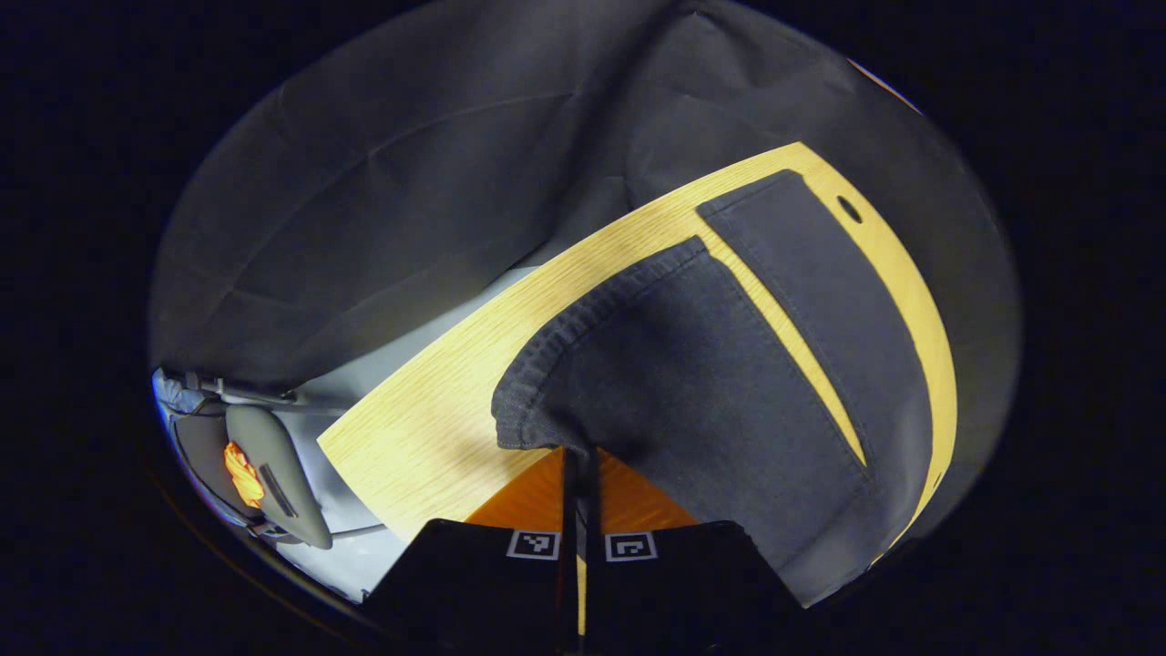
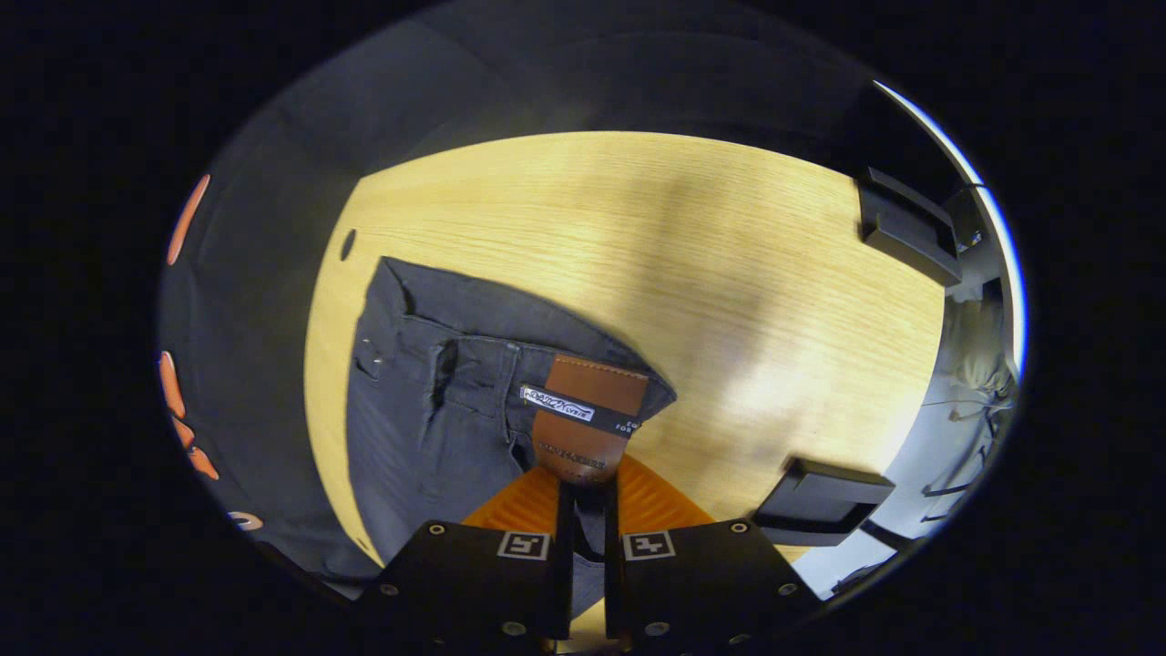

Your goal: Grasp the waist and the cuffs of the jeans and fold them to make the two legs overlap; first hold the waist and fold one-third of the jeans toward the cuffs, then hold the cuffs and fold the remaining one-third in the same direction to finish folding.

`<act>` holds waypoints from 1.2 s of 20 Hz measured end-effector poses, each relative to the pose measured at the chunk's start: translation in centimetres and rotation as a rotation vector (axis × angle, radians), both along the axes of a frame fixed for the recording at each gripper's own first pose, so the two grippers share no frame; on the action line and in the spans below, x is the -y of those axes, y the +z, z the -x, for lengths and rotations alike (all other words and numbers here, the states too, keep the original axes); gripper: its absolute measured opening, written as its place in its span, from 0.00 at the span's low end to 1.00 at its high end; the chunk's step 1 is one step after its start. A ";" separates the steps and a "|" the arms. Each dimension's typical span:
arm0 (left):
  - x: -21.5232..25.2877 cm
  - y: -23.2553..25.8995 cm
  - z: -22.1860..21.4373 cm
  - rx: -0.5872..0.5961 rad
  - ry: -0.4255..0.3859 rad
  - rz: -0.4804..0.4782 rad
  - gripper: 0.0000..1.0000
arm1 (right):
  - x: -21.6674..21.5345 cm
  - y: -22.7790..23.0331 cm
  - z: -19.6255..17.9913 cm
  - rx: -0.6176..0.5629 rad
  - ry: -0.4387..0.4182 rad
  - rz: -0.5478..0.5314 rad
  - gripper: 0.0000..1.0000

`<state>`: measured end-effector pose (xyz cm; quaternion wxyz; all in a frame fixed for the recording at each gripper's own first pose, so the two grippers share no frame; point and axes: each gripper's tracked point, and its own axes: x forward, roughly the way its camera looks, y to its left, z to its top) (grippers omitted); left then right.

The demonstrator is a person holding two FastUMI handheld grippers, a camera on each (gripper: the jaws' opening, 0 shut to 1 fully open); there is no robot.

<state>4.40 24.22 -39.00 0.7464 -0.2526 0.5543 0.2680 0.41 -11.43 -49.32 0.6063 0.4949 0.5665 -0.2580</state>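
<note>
The left hand-held gripper (image 1: pixel 579 456) was pinched closed on the hemmed cuff (image 1: pixel 537 364) of the nearer leg of the dark jeans (image 1: pixel 692 383), the cloth rising in a small peak just ahead of its fingertips. Beyond that, the second leg (image 1: pixel 811 301) lay flat and apart from the held one, with a strip of bare wooden bench (image 1: pixel 428 428) showing between them.

The right hand-held gripper (image 2: pixel 588 487) was clamped on the waistband right at the brown leather patch (image 2: pixel 588 410), which stood directly ahead of its fingers. The fly and a pocket rivet sat ahead and off to the left of it, and the rest of the waist (image 2: pixel 428 364) lay spread on the bench (image 2: pixel 638 228). Two black brackets (image 2: pixel 820 501) were fixed at the bench edge, off to the right of this hand-held gripper.

Judging from the legs lying side by side and not stacked, the work was at its first step: laying one leg over the other. The next move would call for both hand-held grippers to carry their held edges together sideways across to the far leg, keeping the cloth taut between cuff and waist so the seams line up, before letting go.
</note>
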 end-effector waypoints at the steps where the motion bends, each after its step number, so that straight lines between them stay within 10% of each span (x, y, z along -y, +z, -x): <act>1: 0.1 0.7 -0.6 0.042 0.021 0.013 0.04 | 0.0 0.8 -0.6 0.027 -0.022 -0.004 0.15; 4: 0.1 4.0 -3.2 0.180 0.101 0.038 0.04 | -0.4 3.1 -2.2 0.084 -0.066 -0.022 0.15; 19: -0.7 9.5 -18.6 0.339 -0.124 0.028 0.03 | -1.6 10.5 -11.7 0.212 -0.141 -0.058 0.15; 24: 1.7 4.6 -17.8 0.117 -0.195 0.105 0.00 | -2.8 10.5 -11.4 0.185 -0.144 -0.016 0.14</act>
